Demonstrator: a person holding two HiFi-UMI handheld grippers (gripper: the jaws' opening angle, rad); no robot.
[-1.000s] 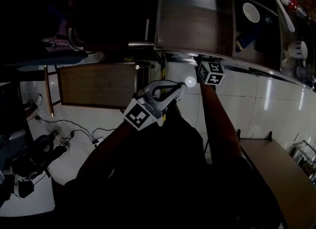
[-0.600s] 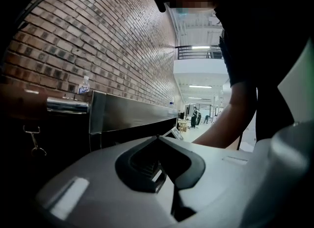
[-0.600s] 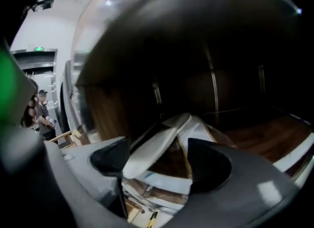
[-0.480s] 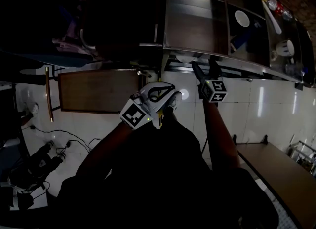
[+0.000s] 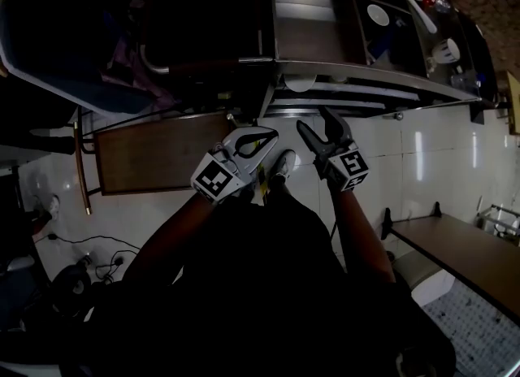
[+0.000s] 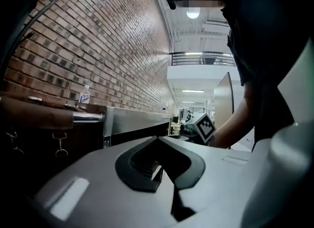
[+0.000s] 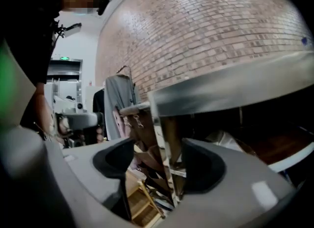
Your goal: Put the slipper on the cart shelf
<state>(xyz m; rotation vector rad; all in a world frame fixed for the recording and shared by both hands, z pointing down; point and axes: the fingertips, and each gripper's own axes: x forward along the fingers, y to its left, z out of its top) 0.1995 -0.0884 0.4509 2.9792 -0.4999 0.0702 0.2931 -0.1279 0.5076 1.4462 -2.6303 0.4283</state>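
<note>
While the left claw (image 5: pixel 268 136) is pressed together and empty, the right claw (image 5: pixel 313 119) stands wide apart. Its jaws have just closed a little, with nothing between them. Beyond the right claw, a pale shape on the shelf (image 7: pixel 294 159) of the cart (image 7: pixel 230 87) is probably the slipper (image 7: pixel 225 140); dim light prevents confirmation. Expect a light, soft, bendable item with a low risk of slipping. Grip across the sole edge or the strap, using moderate pressure.
</note>
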